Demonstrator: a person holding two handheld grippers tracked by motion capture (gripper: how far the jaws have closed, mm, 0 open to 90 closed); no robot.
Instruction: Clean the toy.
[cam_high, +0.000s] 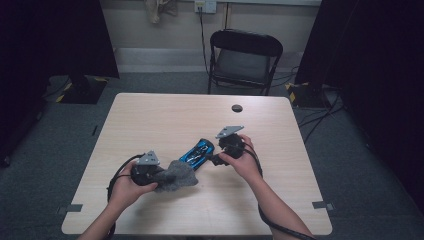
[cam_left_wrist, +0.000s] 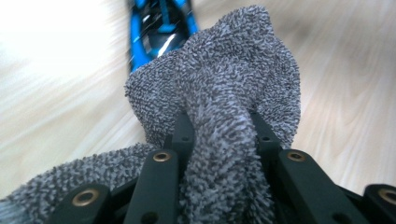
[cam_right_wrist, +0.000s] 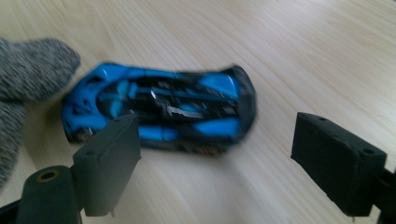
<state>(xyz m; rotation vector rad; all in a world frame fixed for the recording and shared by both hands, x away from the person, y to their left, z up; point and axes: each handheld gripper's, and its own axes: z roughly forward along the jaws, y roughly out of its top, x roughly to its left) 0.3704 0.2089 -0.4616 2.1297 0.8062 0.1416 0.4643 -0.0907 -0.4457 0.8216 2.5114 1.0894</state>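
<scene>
Left claw (cam_left_wrist: 219, 135) clamped on soft, limp grey cloth (cam_left_wrist: 219, 93); right claw (cam_right_wrist: 219, 154) open by blue toy car (cam_right_wrist: 159, 109): light, rigid, slick; grip its sides.

blue toy car (cam_left_wrist: 161, 28) motion-blurred, partly hidden behind grey cloth (cam_left_wrist: 224, 107), cloth cut off at bottom edge

We saw a dim high view with dark side edges. Both gripper views were motion-blurred; glare whitened the table (cam_left_wrist: 37, 42) at left.
</scene>
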